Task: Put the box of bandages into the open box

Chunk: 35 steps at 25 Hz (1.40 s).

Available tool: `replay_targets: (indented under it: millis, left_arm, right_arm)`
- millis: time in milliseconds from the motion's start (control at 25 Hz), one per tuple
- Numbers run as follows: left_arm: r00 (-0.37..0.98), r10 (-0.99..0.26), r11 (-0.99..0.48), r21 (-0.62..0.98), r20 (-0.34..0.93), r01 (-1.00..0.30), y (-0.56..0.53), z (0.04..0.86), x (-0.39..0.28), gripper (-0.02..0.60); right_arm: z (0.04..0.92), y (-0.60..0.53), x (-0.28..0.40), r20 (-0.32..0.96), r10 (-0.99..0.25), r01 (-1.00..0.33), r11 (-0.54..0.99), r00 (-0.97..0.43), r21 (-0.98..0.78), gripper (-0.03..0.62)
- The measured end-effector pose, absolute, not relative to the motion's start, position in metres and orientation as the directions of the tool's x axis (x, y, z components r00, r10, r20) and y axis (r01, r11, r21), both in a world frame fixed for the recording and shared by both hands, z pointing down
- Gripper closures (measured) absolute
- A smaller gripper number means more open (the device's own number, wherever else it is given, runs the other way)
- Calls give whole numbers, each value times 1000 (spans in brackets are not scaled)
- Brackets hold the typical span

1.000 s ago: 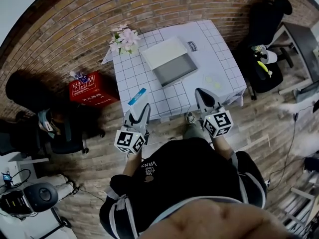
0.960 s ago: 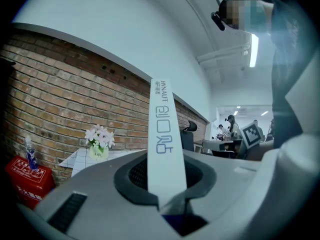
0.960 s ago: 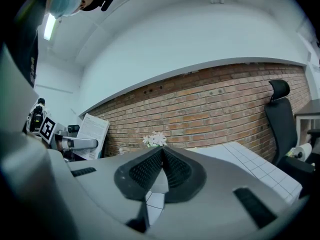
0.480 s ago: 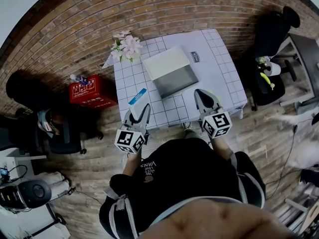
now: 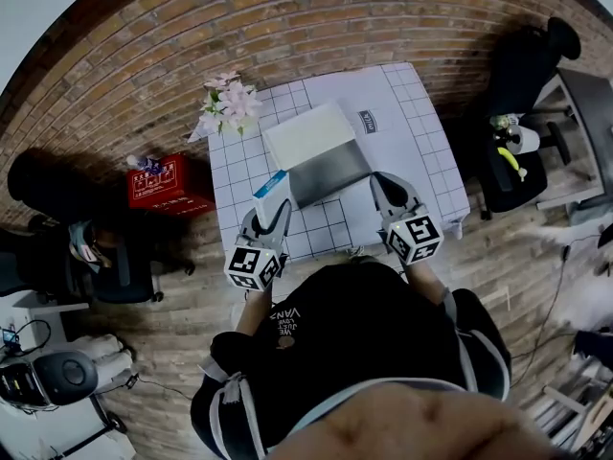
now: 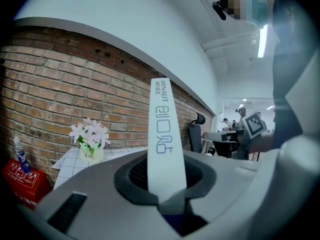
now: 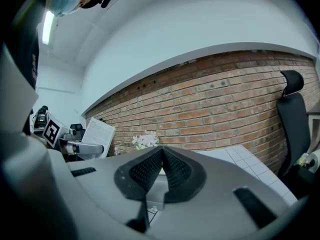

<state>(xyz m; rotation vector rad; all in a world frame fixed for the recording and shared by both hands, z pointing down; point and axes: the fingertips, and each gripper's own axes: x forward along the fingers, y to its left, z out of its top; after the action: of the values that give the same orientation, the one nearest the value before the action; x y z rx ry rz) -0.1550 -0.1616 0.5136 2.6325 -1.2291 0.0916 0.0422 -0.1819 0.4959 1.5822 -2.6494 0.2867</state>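
Grippers first, nearest the person. L gripper (image 5: pixel 271 211): pads clamped on box of bandages (image 5: pixel 271 187), which sticks out ahead of the jaws, over near-left part of table (image 5: pixel 412 123). R gripper (image 5: pixel 388 192): jaws together, nothing betw them, just near of open box (image 5: pixel 330 169), by its near-right corner. Open box: mid-table, grey inside, nothing visible in it, white lid (image 5: pixel 308 132) laid back on far side. Progress, est: pickup done, bandage box aloft & just near-left of the open box's rim; left to do: carry over rim, lower in, let go. Room: near & left rims unobstructed, so approach fr near-left looks free; lid blocks far side; R gripper close to near-right corner, keep apart. Flowers (image 5: pixel 225 103) at far-left table corner, well apart. Brick wall (image 5: pixel 287 17) beyond
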Motion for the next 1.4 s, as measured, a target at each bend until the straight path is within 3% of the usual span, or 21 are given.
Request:
replay_targets:
  millis: [440,1400]
  left_arm:
    - [661,-711,-635,184,241,-750,-195,543,-120,497]
    - [607,-573,-744,-38,551,-668,-236,622,-82,495]
  right_arm:
    - [511,-210,64,164,-850,-864,482,-501,-143,597]
    - [544,-231,88,226,-810,-840,512,-542,-178,597]
